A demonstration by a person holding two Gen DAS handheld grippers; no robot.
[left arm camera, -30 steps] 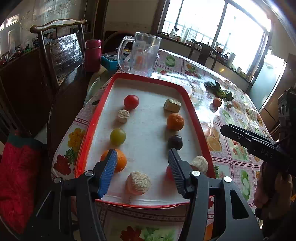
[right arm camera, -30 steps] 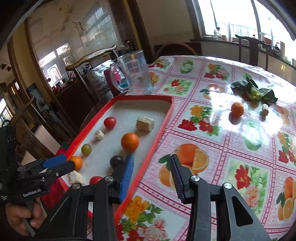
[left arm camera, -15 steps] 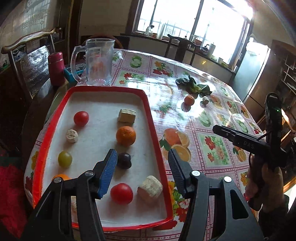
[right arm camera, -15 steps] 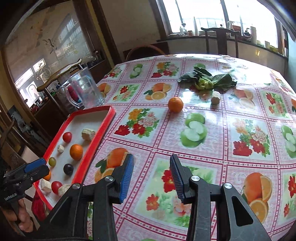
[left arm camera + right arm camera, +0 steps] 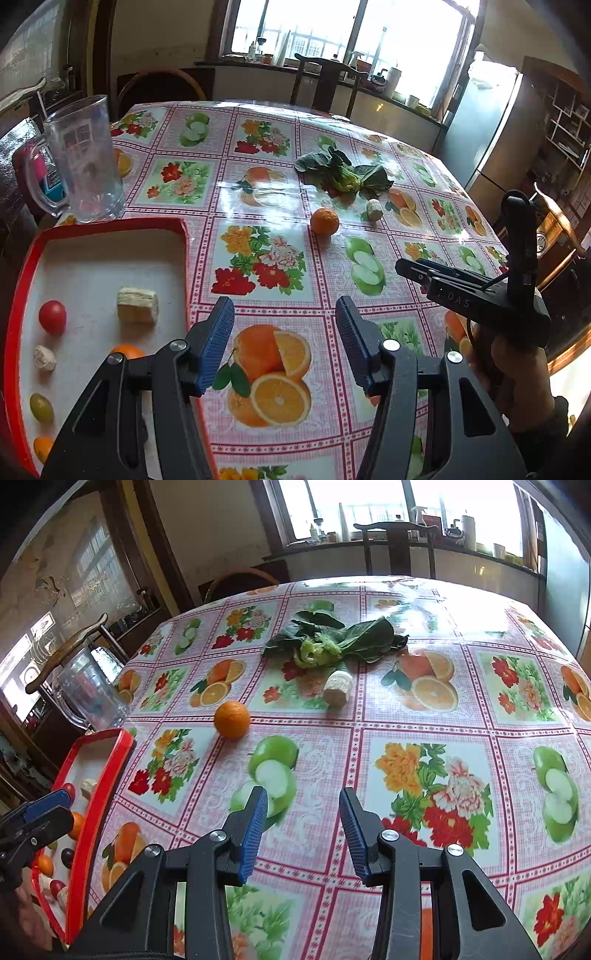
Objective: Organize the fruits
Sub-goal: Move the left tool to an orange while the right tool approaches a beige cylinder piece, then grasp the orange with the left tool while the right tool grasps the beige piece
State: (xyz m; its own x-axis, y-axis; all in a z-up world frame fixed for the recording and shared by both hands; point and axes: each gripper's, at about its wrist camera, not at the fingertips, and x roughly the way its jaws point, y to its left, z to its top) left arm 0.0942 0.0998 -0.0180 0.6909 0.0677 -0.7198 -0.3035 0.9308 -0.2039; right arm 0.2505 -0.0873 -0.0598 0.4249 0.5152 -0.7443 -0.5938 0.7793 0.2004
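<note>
Judging by the filled red tray, mostly done; left orange and pale chunk out on tablecloth. Both grippers apart, empty.

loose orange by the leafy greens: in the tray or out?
Out. The orange sits on the bare tablecloth, apart from the red tray, near the greens. Neither gripper touches it.
</note>
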